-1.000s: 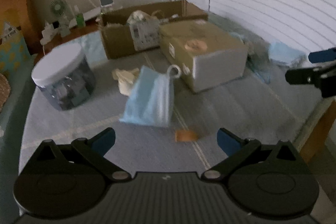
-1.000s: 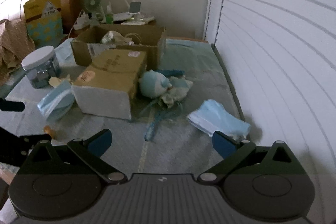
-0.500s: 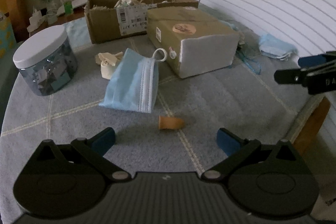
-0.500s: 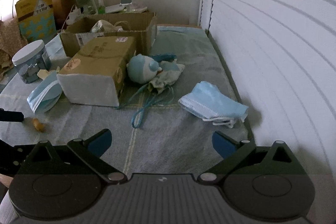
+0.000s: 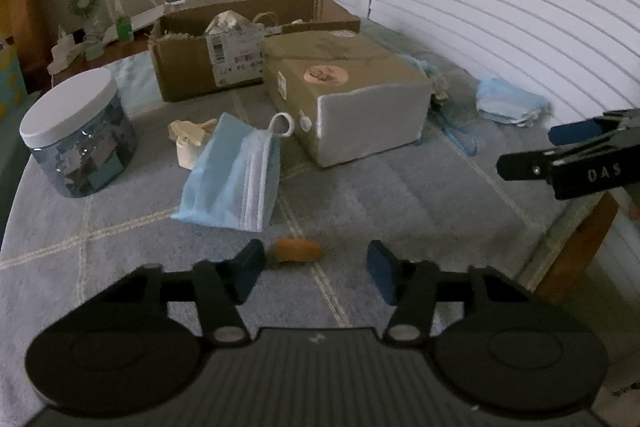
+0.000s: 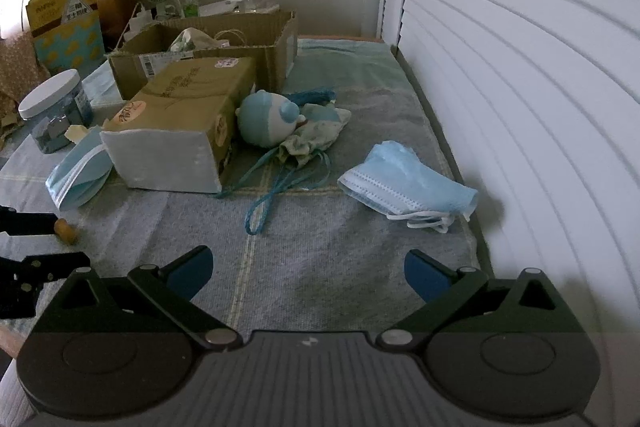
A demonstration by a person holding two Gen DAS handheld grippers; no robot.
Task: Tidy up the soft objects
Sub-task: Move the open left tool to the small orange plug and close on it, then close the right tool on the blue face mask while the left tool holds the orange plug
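Note:
A small orange soft piece [image 5: 298, 251] lies on the grey bed cover between the fingers of my left gripper [image 5: 316, 267], close to the left finger. The jaws are closing and the pads do not press on it. Just beyond lies a stack of blue face masks [image 5: 236, 179]. My right gripper [image 6: 308, 271] stands open over bare cover with nothing between its fingers. Ahead of it are a second pile of blue masks [image 6: 408, 183], a round blue plush toy [image 6: 266, 123], a patterned pouch [image 6: 312, 141] and a blue cord [image 6: 276, 187].
An open cardboard box [image 5: 240, 43] with items in it stands at the back. A closed brown box [image 5: 348, 95] sits in front of it. A white-lidded jar [image 5: 76, 139] is at the left. White slatted doors [image 6: 520, 67] line the right side of the bed.
The left gripper's jaws have narrowed from wide open, and the orange piece now sits between them. The mask stack, blurred and upright a second ago, lies still. The right gripper stays wide open.

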